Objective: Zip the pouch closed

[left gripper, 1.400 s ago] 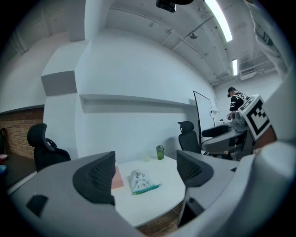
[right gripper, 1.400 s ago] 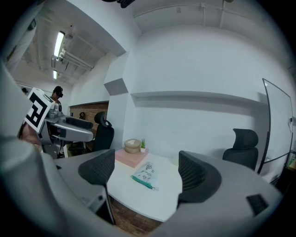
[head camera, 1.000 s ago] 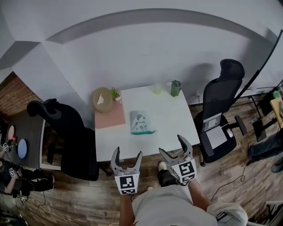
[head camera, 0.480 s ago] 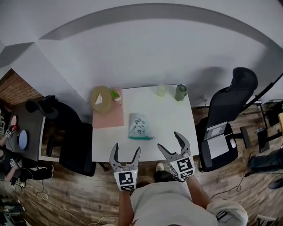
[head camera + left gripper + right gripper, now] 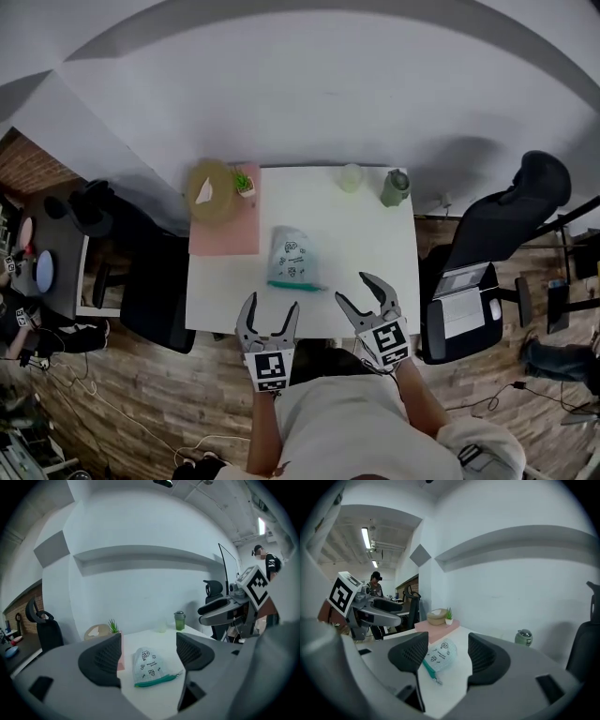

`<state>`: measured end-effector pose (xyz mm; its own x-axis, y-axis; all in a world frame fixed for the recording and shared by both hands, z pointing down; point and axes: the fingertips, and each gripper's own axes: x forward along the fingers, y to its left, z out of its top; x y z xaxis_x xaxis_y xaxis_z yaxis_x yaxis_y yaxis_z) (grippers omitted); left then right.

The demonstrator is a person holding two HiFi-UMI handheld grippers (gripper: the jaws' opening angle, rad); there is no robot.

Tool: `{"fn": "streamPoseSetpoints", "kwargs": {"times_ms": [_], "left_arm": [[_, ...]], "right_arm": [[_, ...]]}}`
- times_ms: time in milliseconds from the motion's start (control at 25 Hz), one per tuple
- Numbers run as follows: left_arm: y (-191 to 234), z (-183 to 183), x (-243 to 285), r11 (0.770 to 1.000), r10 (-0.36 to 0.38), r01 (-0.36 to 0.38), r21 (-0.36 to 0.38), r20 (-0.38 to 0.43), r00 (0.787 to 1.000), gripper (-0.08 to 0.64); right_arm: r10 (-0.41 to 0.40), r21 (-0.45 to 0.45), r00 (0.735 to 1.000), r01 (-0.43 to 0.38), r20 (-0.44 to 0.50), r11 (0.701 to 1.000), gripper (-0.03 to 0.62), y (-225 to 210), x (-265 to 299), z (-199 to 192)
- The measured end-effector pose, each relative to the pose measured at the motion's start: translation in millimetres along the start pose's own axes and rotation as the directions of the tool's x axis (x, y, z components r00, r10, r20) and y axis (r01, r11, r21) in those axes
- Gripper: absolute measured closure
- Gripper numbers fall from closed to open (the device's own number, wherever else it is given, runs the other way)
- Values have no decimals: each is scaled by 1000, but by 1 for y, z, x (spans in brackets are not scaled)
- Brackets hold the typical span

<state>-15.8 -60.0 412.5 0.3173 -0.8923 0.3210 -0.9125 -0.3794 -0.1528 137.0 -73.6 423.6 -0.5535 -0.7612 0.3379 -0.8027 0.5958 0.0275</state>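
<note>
teal-edged pouch (image 5: 293,260) lies ahead of left tongs (image 5: 272,302) and right tongs (image 5: 352,287), both apart, closing on nothing.

The left gripper (image 5: 148,652) is seen with its jaws wide apart and closing, with nothing gripped between them. Through the gap, the pouch (image 5: 149,666) is seen lying untouched on the white table (image 5: 159,693), its teal zip edge nearest. Behind it, a green cup (image 5: 179,620), a plant (image 5: 114,626) and a pink mat (image 5: 121,653) are seen. The right gripper (image 5: 209,613) is held at the right, its jaws apart, closing and empty.
</note>
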Motion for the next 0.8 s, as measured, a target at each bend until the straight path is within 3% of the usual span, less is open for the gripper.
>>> {"fn": "streamPoseSetpoints", "kwargs": {"times_ms": [360,800], "left_arm": [[-12,-46,44,997,-72,69,-36,-87,994,239],[-38,-112,82,981,-178,155,-119,-217,960,298]], "right_arm": [[87,-27,989,-91,-123,996,384,-4,42,-45],[191,-44,940,-212,-284,976,465,1,74,-106]]}}
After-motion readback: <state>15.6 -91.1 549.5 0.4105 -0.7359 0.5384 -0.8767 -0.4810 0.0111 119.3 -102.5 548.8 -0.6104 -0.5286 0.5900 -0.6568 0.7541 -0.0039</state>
